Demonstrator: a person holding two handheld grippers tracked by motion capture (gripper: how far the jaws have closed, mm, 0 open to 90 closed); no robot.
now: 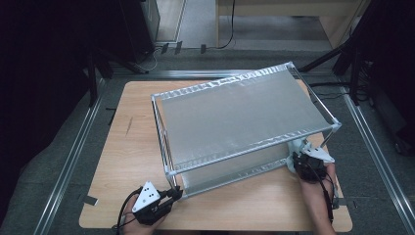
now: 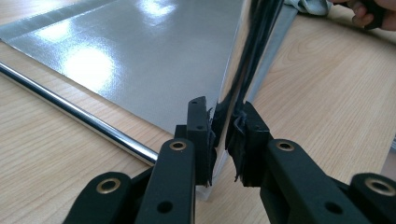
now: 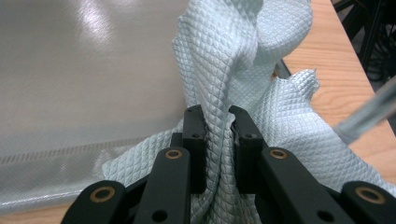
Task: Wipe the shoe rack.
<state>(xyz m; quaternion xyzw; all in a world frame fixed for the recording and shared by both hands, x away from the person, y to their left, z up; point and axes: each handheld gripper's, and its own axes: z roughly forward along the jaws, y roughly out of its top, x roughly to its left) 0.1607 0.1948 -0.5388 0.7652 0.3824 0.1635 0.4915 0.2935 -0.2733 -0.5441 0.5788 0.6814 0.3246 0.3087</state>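
Note:
A chrome wire rack point(image 1: 244, 117) with two silver-lined shelves stands on the wooden table point(image 1: 132, 156). My left gripper point(image 1: 175, 193) is at the rack's near left corner. In the left gripper view, the left gripper point(image 2: 224, 135) is shut on the upright chrome post point(image 2: 243, 70) low down, beside the lower shelf point(image 2: 116, 51). My right gripper point(image 1: 301, 159) is at the rack's near right corner, under the top shelf. In the right gripper view, the right gripper point(image 3: 218, 126) is shut on a bunched pale blue waffle cloth point(image 3: 243, 56), which lies against the lower shelf's liner point(image 3: 84, 84).
A chrome bottom rail point(image 2: 70, 109) runs along the table at the rack's left side. The table's right edge lies close past the cloth point(image 1: 296, 147). Dark stands and cables sit on the floor at the far right point(image 1: 362, 83). The person's other hand point(image 2: 369, 11) shows far off in the left gripper view.

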